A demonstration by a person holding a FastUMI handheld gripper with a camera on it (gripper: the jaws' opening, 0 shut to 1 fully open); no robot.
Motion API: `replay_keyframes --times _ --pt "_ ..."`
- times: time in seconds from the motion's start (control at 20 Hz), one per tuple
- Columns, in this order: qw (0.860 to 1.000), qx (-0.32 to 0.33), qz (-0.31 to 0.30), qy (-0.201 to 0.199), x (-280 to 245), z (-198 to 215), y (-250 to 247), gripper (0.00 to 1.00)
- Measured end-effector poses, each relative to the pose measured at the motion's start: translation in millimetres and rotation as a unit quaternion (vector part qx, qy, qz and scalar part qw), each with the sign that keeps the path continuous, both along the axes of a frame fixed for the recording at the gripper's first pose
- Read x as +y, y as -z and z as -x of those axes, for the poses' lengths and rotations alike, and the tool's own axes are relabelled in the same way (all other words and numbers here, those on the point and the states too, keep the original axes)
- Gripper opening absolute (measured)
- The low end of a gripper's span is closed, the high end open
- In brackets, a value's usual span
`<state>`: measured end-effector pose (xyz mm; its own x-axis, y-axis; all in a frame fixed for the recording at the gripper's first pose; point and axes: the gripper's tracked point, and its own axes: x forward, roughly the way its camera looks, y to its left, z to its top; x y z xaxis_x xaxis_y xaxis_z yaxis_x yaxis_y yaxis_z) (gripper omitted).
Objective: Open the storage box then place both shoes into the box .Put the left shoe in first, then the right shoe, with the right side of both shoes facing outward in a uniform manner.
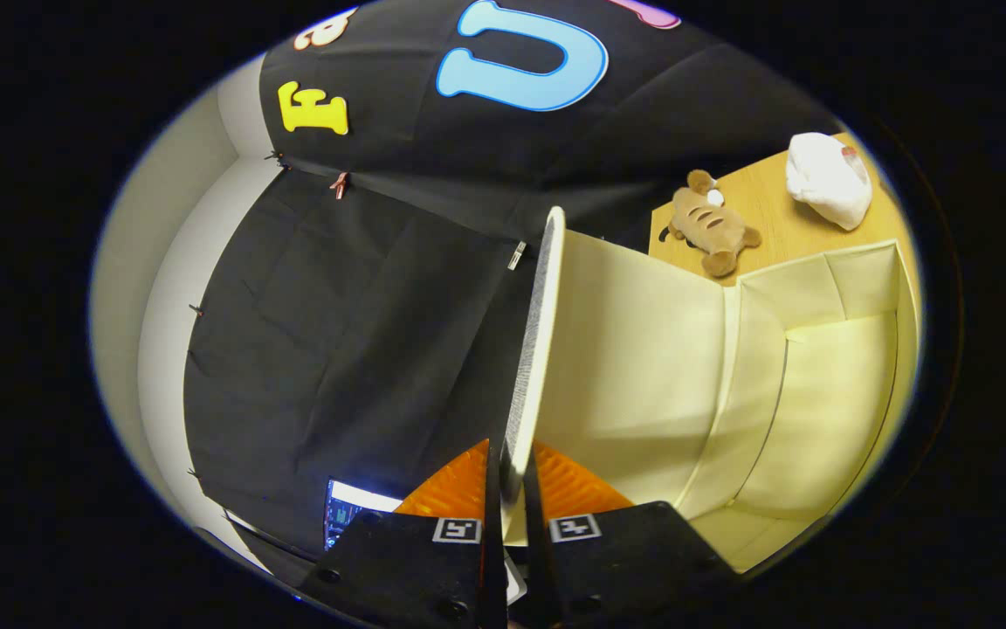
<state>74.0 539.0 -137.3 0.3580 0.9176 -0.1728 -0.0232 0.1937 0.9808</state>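
Storage box (730, 376) sits open on the surface (774, 218) just ahead of us, its thin lid (538, 349) pinched edge-on between the hand-held gripper (510, 489) fingers; we judge the panel light, stiff, slightly slick, best held near its free edge.

One storage box (643, 349), cream inside, its lid (538, 349) swung up. One gripper (510, 489), two jaws pinched on the lid's edge. On the wooden surface (774, 218): one brown plush toy (711, 225), one white bundle (828, 179) near its far edge.
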Motion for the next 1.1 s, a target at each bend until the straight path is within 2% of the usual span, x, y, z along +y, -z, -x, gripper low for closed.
replay_keyframes --times 0.15,0.2,0.35,0.55,0.7,0.8,1.1 --pt "1.000 -0.017 0.021 0.009 9 0 4 0.34" --pt "0.999 -0.024 0.032 0.012 11 0 10 0.46" --pt "0.998 -0.042 0.052 0.012 14 3 16 0.67" --pt "0.996 -0.063 0.063 0.016 12 3 19 0.73" --pt "0.994 -0.078 0.073 0.022 4 9 15 0.90" --pt "0.991 -0.102 0.083 0.028 -6 10 10 0.96" --pt "0.978 -0.165 0.114 0.047 -59 14 -19 0.96"
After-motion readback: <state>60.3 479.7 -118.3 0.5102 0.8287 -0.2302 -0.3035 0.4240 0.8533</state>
